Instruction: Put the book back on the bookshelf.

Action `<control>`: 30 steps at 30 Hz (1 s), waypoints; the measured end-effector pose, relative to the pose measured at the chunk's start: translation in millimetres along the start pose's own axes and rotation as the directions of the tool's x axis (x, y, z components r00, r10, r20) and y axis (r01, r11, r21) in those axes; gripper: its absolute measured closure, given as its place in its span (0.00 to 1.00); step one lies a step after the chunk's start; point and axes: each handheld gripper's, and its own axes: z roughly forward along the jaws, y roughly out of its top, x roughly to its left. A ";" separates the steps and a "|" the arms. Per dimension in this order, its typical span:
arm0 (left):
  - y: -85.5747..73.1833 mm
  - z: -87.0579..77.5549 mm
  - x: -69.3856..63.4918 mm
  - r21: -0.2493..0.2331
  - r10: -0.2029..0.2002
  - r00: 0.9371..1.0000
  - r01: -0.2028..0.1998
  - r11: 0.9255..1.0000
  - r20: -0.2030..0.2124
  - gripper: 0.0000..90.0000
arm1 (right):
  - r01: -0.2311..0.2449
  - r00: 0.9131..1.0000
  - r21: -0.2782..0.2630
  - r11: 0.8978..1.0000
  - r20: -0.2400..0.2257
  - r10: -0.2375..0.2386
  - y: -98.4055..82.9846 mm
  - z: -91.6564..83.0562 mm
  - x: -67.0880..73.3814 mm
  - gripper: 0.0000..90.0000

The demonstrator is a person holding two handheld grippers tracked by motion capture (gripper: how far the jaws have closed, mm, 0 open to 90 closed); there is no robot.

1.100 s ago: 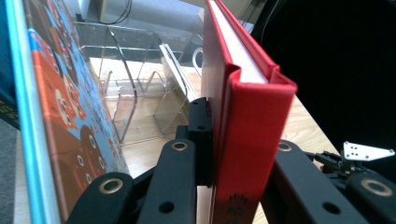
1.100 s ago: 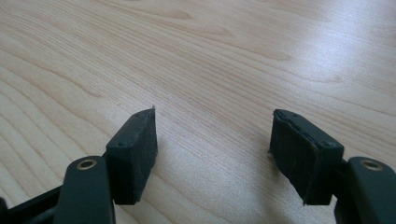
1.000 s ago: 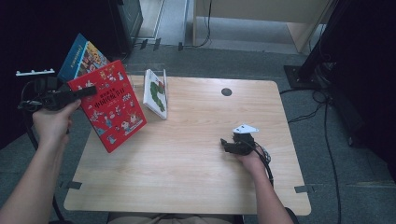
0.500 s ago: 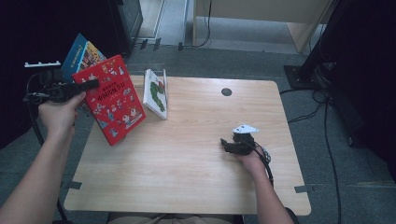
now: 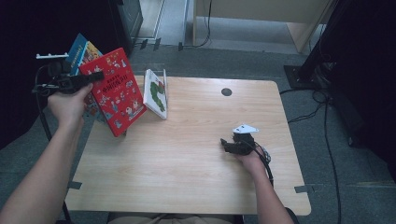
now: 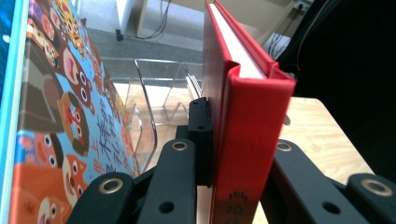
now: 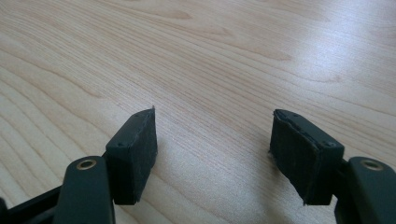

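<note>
Jaws of my left gripper (image 5: 95, 76) are clamping the red book (image 5: 114, 91) off the table's (image 5: 187, 177) edge; I'm resting my right gripper (image 5: 225, 144) wide open, holding nothing.

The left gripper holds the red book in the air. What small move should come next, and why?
Probably carry the red book on toward the clear rack and lower it in upright. The left gripper clamps its spine off the table's edge, and the rack holds one white book. The right gripper rests open.
</note>
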 end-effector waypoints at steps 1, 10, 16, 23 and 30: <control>0.7 1.4 -1.1 -0.003 0.000 1.000 0.000 1.000 -0.004 0.90 | 0.001 1.000 0.000 1.000 0.000 -0.001 0.0 0.1 0.0 0.35; 7.0 14.7 -3.2 -0.024 0.005 0.999 -0.006 1.000 -0.050 0.90 | 0.001 1.000 0.000 1.000 -0.001 -0.001 0.2 0.2 -0.1 0.35; 7.7 25.2 -4.4 -0.029 0.004 0.997 -0.007 1.000 -0.076 0.90 | 0.000 1.000 -0.001 1.000 -0.001 0.000 0.2 0.3 0.0 0.35; 6.8 36.8 -4.6 -0.031 0.008 0.995 -0.011 0.999 -0.095 0.89 | 0.000 1.000 0.000 1.000 -0.001 0.000 0.2 0.3 0.0 0.35; 5.1 47.8 -1.0 -0.019 0.005 0.994 -0.007 1.000 -0.112 0.89 | 0.002 1.000 0.000 1.000 -0.001 -0.002 0.2 0.3 -0.2 0.35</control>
